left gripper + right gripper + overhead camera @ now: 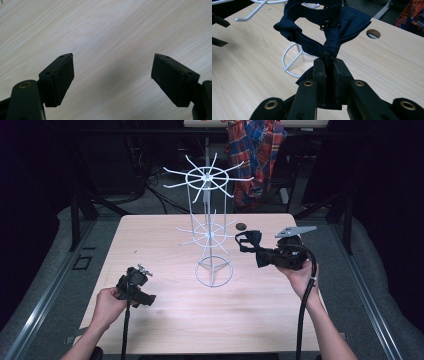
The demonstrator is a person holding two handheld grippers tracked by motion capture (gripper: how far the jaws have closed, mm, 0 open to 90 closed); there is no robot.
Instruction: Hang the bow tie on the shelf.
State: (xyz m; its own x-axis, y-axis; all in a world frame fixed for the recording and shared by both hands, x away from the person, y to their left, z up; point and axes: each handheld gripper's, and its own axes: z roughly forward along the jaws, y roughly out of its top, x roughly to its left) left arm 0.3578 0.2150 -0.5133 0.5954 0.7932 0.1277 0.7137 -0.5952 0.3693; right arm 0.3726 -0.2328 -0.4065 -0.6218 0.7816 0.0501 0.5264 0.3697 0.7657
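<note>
Right gripper view: right claw pinches the navy bow tie; white rack just beyond, hanging not yet done; left claw wide, empty.

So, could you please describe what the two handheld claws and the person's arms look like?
Both the left claw and the right claw are black, each trailing a black cable; brass-coloured rivets mark the linkages. The right one carries a grey three-cornered plate. The forearms are bare, without sleeves.

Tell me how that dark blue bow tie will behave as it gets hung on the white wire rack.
The bow tie is probably floppy: its wings and strap droop around the right hand-held gripper pinching its knot. It seems light, held by that small pinch alone. The wire rack looks thin and tall, so a snag might tip it.
</note>
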